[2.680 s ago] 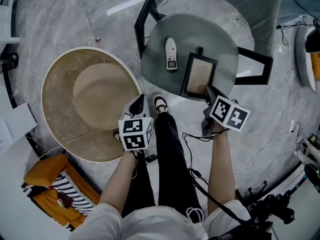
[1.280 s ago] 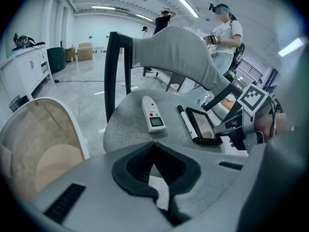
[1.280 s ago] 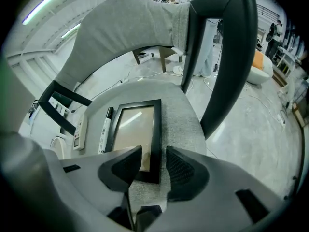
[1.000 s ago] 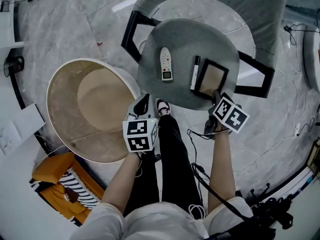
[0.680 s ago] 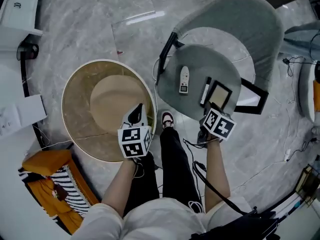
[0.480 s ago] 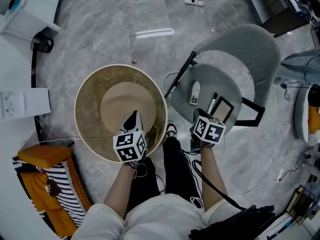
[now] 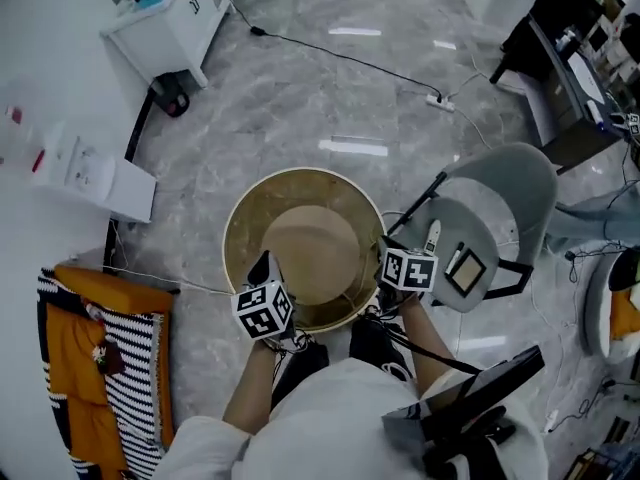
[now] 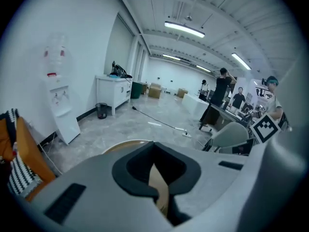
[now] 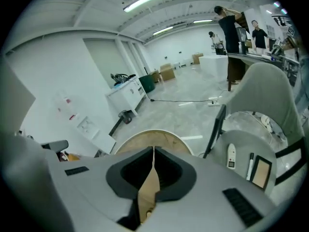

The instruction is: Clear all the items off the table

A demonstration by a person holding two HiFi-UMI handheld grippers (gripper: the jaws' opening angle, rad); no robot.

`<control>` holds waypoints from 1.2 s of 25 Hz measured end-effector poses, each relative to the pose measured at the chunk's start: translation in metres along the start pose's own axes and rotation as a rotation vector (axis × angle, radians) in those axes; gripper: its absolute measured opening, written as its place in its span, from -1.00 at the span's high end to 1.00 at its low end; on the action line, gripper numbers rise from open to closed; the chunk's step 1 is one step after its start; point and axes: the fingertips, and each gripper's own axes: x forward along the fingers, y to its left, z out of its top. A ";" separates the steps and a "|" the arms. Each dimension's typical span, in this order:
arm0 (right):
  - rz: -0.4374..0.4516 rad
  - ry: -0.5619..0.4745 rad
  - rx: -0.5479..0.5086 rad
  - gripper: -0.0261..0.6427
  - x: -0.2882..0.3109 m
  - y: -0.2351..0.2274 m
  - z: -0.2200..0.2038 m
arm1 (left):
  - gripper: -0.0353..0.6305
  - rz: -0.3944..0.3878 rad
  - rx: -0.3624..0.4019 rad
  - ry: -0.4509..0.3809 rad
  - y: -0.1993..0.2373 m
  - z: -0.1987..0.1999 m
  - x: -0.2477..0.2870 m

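Observation:
A grey round table (image 7: 470, 243) at the right holds a white remote (image 7: 432, 236) and a dark-framed panel (image 7: 466, 270). In the right gripper view the remote (image 9: 231, 155), a black pen (image 9: 250, 166) and the panel (image 9: 261, 172) lie side by side on it. A big round tan tub (image 7: 305, 248) stands on the floor to its left. My left gripper (image 7: 262, 266) hangs over the tub's near rim, shut and empty. My right gripper (image 7: 392, 256) is above the tub's right rim. Its jaws have just closed on nothing. Both gripper views look over the tub (image 8: 126, 144) (image 9: 149, 139).
A grey chair (image 7: 510, 193) stands behind the table. On the floor are an orange and striped cloth (image 7: 90, 358), a white box (image 7: 95, 173), a white cabinet (image 7: 175, 23) and a cable with a power strip (image 7: 440, 103). People stand far off (image 9: 227, 21).
Both grippers have lifted away from the grey table's near edge and swung left over the tub's rim. The head view has risen and shows far more floor.

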 end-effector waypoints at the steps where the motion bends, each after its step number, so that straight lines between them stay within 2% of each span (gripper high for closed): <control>1: 0.012 -0.011 -0.022 0.83 -0.001 0.016 0.005 | 0.89 0.003 -0.006 -0.022 0.011 0.007 -0.011; 6: 0.049 -0.111 -0.139 0.85 -0.016 0.093 0.031 | 0.89 -0.007 -0.001 -0.128 0.049 0.041 -0.057; 12: 0.061 -0.231 -0.228 0.85 -0.049 0.150 0.044 | 0.89 -0.009 0.015 -0.150 0.079 0.050 -0.087; 22: 0.104 -0.295 -0.355 0.85 -0.079 0.149 0.073 | 0.89 0.077 -0.025 -0.215 0.084 0.060 -0.107; 30: 0.130 -0.302 -0.365 0.85 -0.085 0.131 0.081 | 0.89 0.118 -0.051 -0.224 0.070 0.057 -0.106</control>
